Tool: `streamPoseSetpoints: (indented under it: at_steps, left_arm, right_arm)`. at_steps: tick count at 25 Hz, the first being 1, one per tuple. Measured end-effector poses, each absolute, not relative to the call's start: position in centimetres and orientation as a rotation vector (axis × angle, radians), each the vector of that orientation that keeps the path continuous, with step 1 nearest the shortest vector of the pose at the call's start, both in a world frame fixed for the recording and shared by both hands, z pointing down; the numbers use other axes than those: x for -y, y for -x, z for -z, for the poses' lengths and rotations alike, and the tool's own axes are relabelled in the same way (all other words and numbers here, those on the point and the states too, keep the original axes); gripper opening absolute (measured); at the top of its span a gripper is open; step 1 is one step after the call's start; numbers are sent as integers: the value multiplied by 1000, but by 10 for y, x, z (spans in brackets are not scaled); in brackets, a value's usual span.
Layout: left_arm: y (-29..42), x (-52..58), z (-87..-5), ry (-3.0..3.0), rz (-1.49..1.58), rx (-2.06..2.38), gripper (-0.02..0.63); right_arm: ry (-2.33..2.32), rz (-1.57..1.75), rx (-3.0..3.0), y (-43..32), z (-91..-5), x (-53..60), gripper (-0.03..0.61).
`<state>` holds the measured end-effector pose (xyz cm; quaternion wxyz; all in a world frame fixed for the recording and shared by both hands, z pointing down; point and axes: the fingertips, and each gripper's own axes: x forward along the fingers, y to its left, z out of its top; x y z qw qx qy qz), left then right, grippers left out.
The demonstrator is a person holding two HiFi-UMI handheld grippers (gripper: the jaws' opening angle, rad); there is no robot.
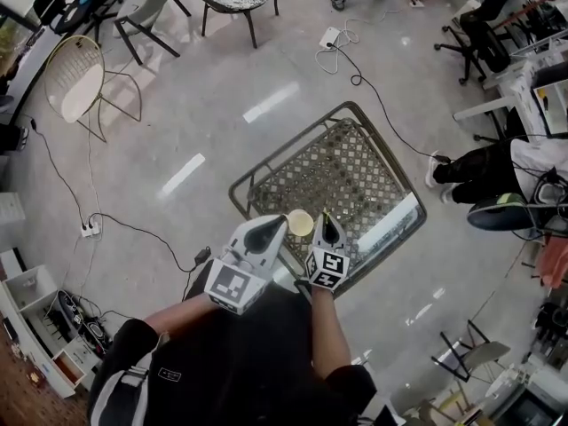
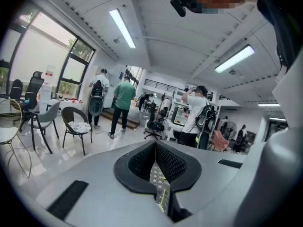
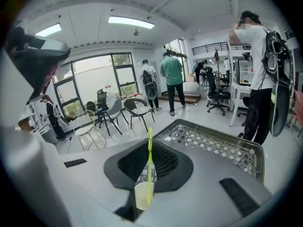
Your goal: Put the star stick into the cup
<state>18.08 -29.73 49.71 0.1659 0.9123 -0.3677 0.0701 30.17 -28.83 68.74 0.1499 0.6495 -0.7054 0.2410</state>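
My left gripper (image 2: 155, 148) has its jaws pressed together on nothing, while my right gripper (image 3: 149, 145) is clenched on the upright yellow-green star stick (image 3: 148, 178), its lower end at the mouth of the paper cup (image 3: 138, 195) below, on the metal lattice table (image 3: 213, 143).

The cup (image 1: 301, 223) shows between the left gripper (image 1: 272, 226) and right gripper (image 1: 327, 228)

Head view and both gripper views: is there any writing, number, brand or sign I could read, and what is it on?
No readable words or numbers in any view.
Square markers on the left cube and the right cube: black-and-white patterns, not letters.
Small patch on the person's black top: too small to read.
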Motion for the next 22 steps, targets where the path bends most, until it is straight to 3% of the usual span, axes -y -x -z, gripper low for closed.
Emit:
streamPoseSetpoints:
  at_steps: [22]
  left_arm:
    - [-178, 310, -502, -2581, -211, 1085, 17]
  right_arm:
    - [-1733, -850, 1943, -305, -756, 308, 21]
